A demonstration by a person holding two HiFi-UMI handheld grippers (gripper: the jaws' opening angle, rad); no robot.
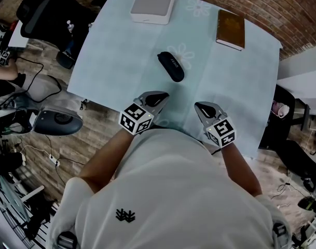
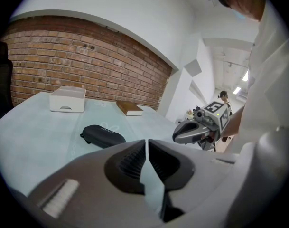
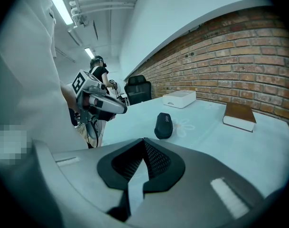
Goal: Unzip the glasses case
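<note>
Nearest, white shirt, filling the lower part of the head view. Just beyond it, left gripper and right gripper, held over the near edge of the table, each one clenched, pads pressed together with nothing between, both well apart from the task's thing.

Further out, near the middle of the pale cloth, black glasses case, lying flat and slanted, lid down, touched by nothing. Cannot tell from any view how the zip stands: too small. Fits equally a case zipped shut and a case unzipped with the lid resting down.

Furthest, brown book at the far right and white box at the far edge.

Possible trouble: light case loose on smooth cloth, so likely to slide or turn under a pull at the zip tab if not pinned by the other gripper; small tab likely to slip out of wide pads; cloth perhaps wrinkling under a push.
</note>
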